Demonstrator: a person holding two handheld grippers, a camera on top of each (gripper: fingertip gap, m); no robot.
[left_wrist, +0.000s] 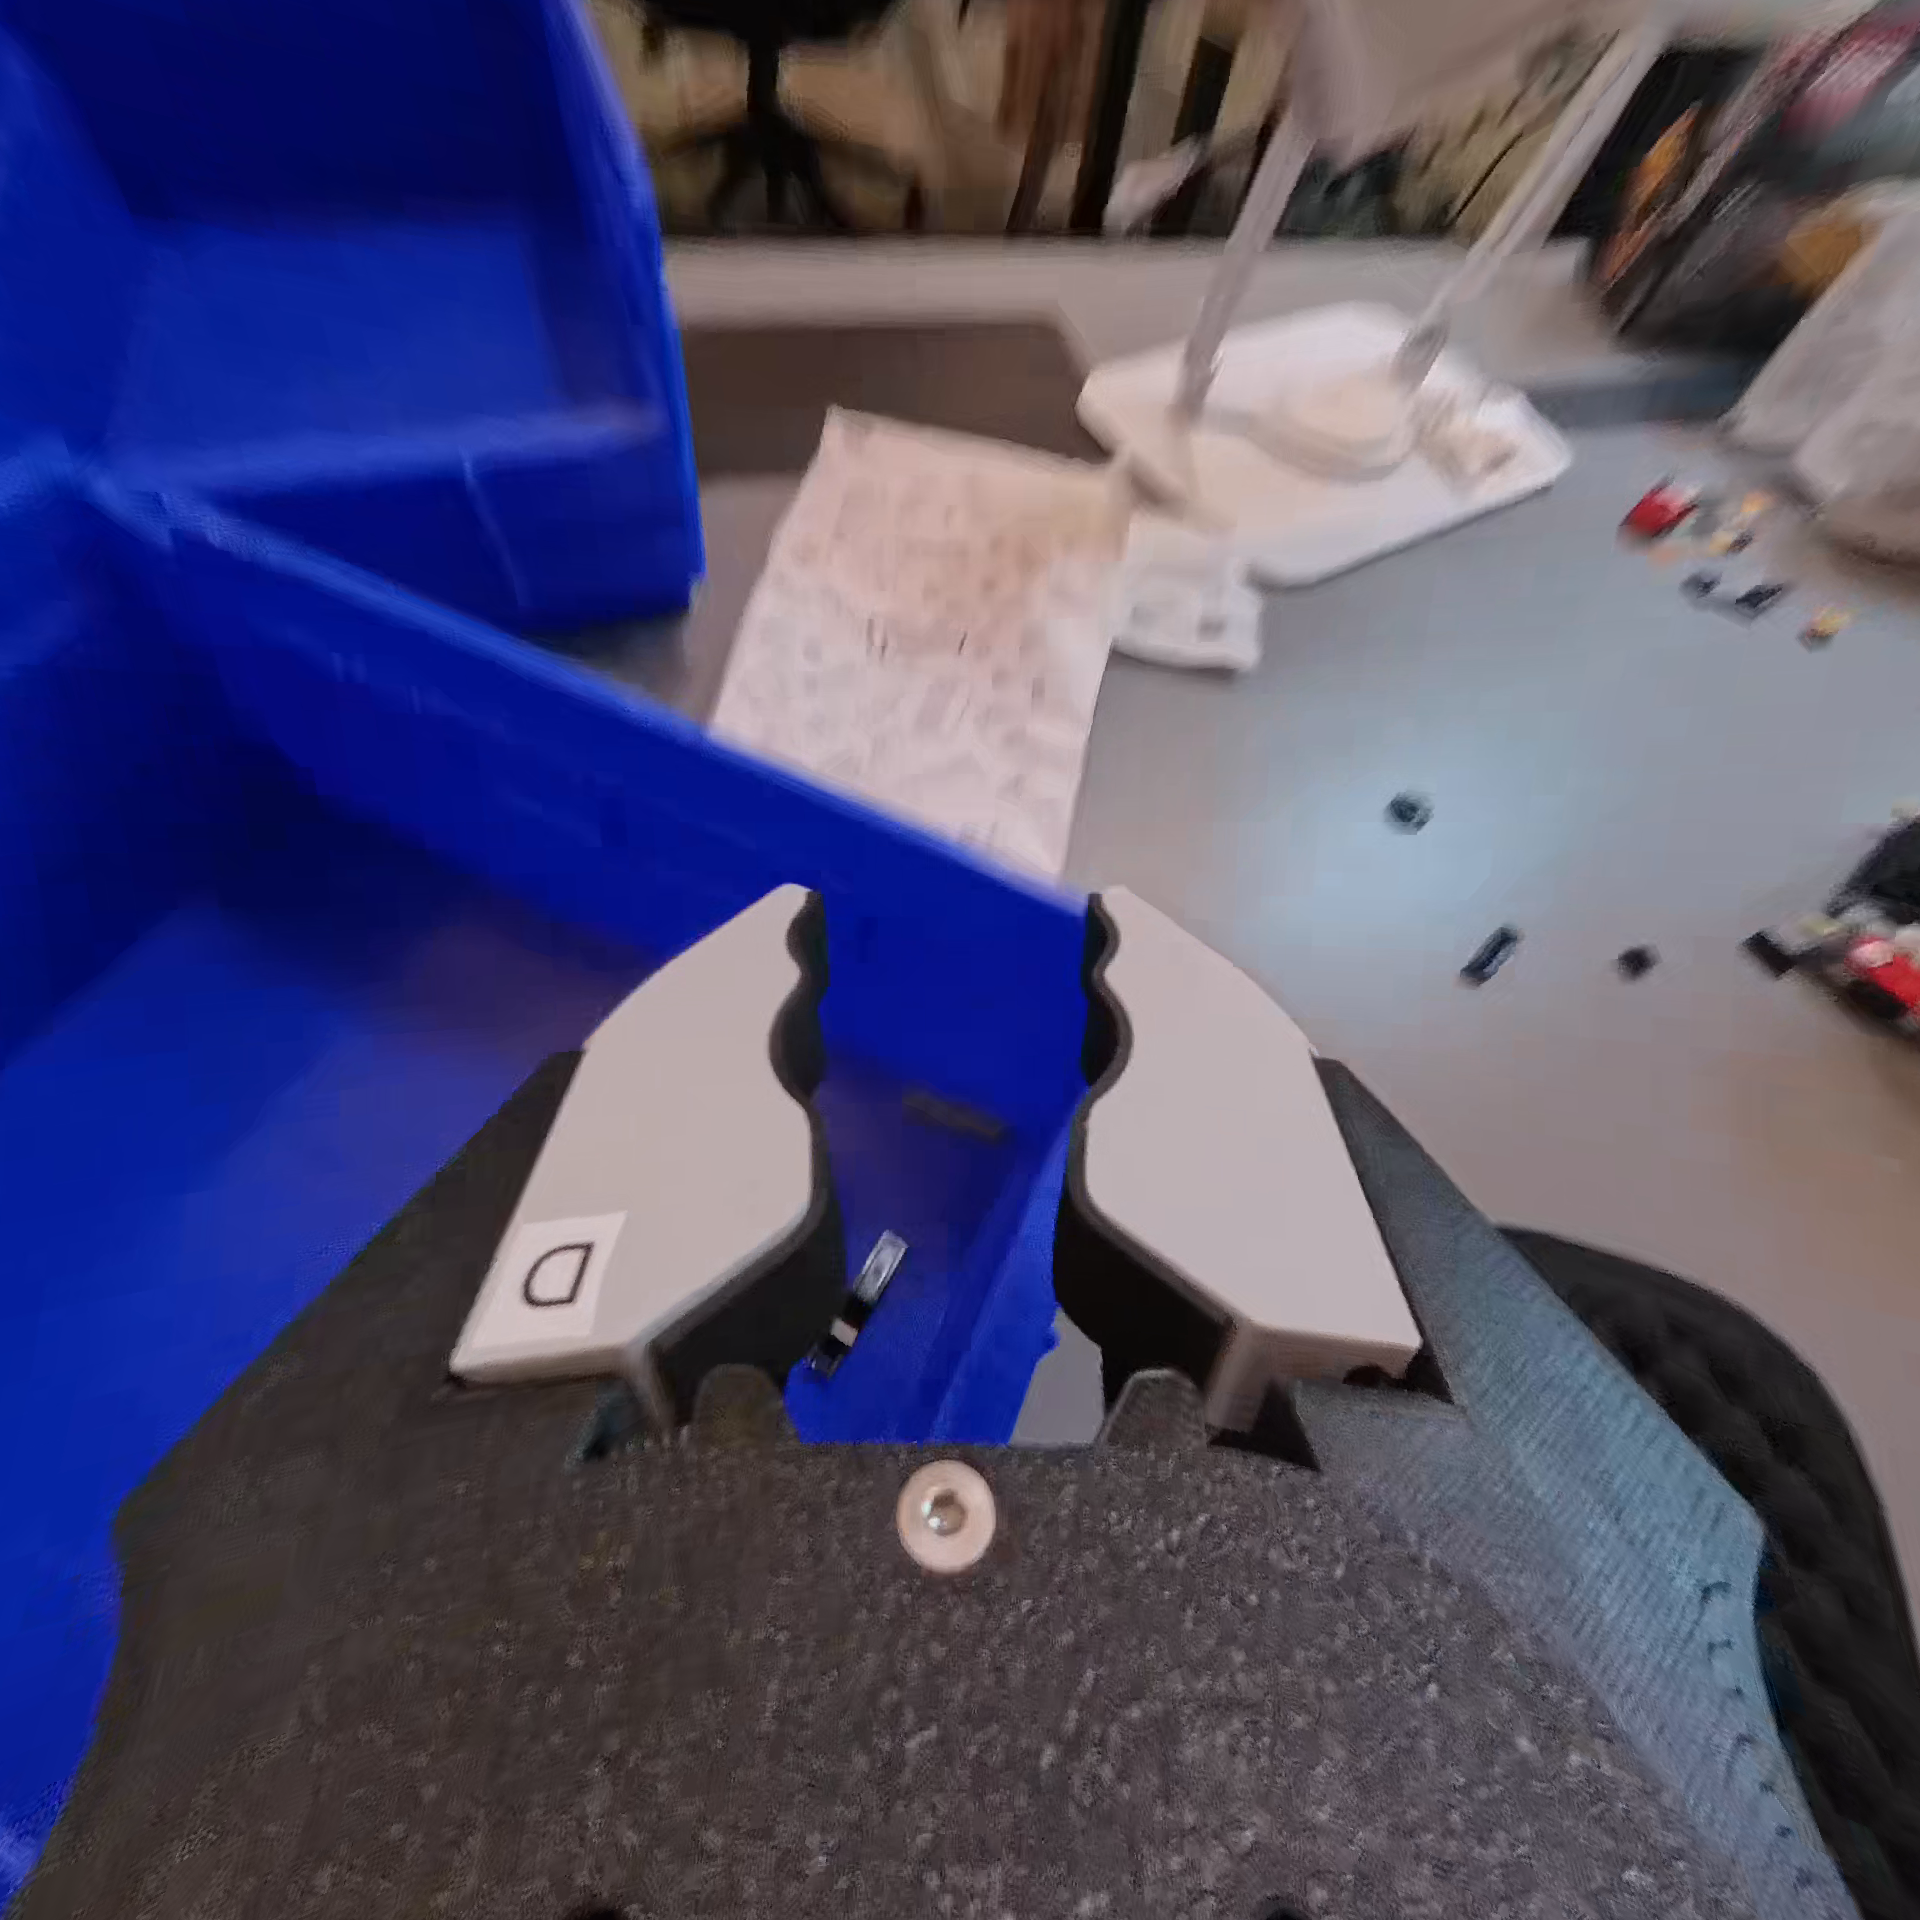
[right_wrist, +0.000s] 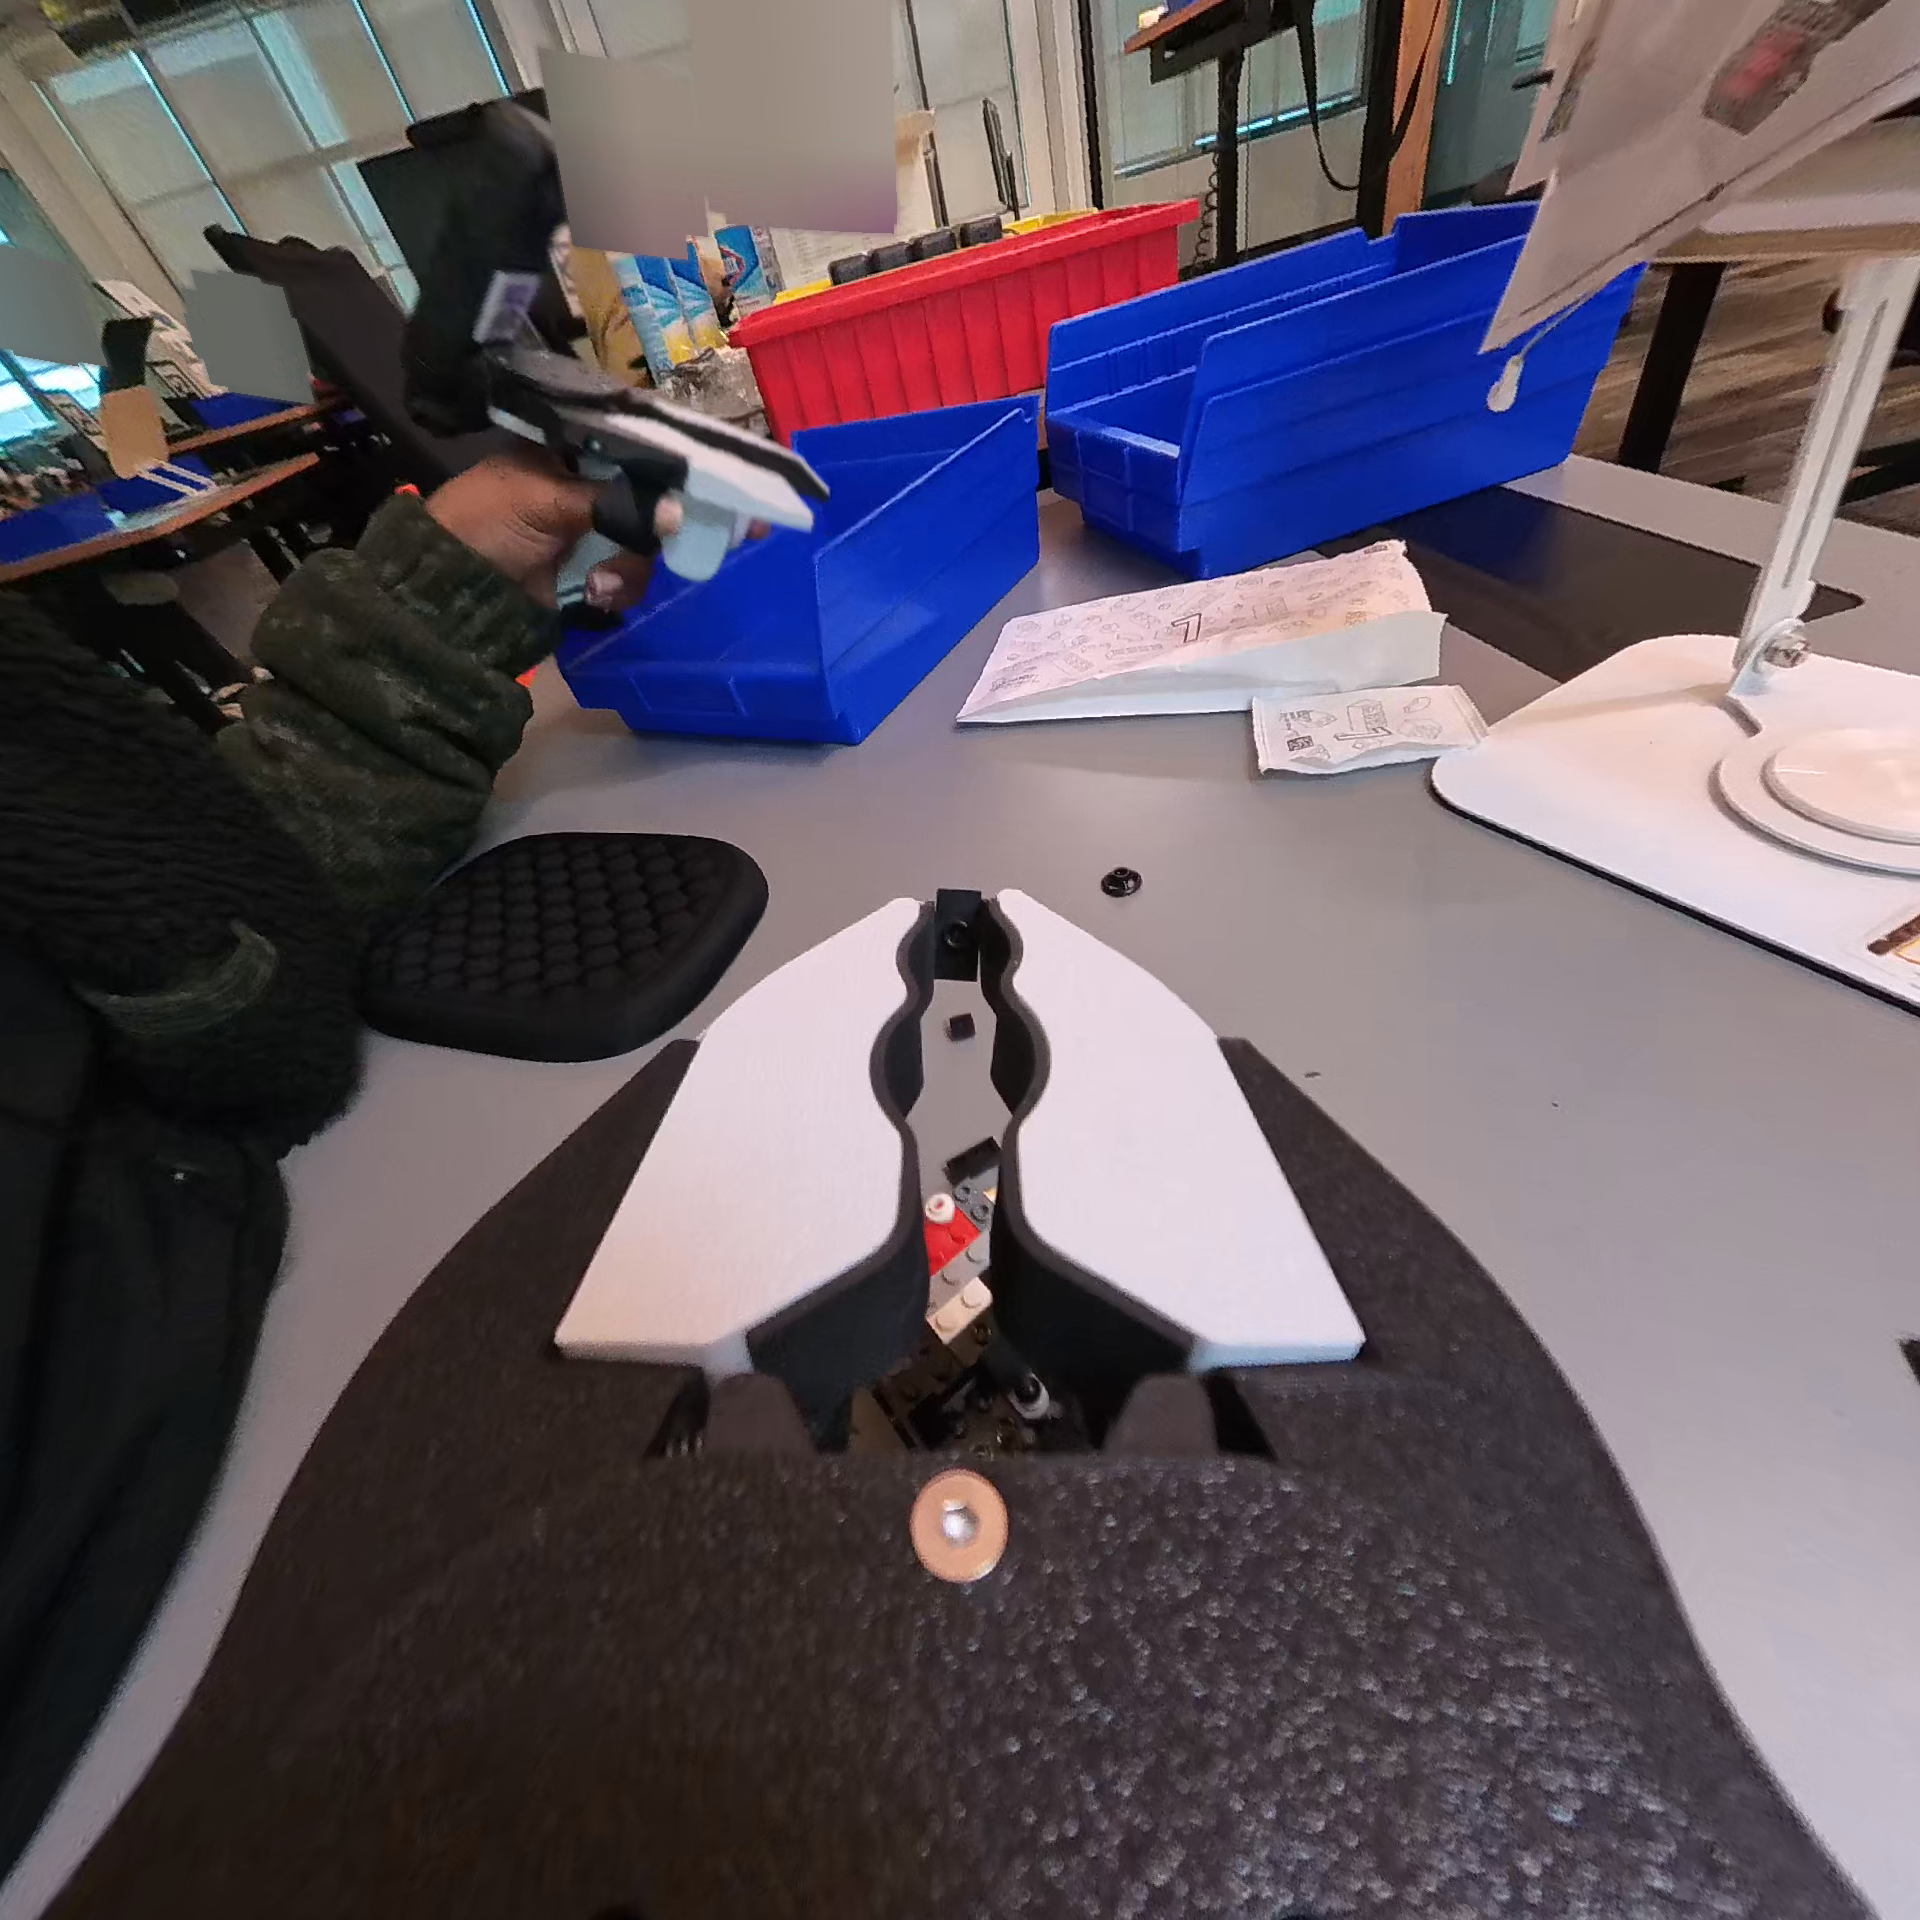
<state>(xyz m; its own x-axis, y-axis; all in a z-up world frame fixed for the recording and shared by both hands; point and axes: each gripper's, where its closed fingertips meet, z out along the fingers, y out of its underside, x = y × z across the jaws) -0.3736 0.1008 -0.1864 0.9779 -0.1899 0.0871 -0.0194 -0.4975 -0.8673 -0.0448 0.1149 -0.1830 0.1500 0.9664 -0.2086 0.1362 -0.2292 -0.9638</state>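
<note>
The left gripper (left_wrist: 951, 925) hangs open over a blue bin (left_wrist: 436, 790); the right gripper (right_wrist: 956, 914) clamps a small black brick (right_wrist: 954, 935), beside a black honeycomb pad (right_wrist: 566, 940).

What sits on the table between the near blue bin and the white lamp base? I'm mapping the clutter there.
In the right wrist view, between the near blue bin and the white lamp base lie a large printed paper bag and a smaller printed packet.
</note>
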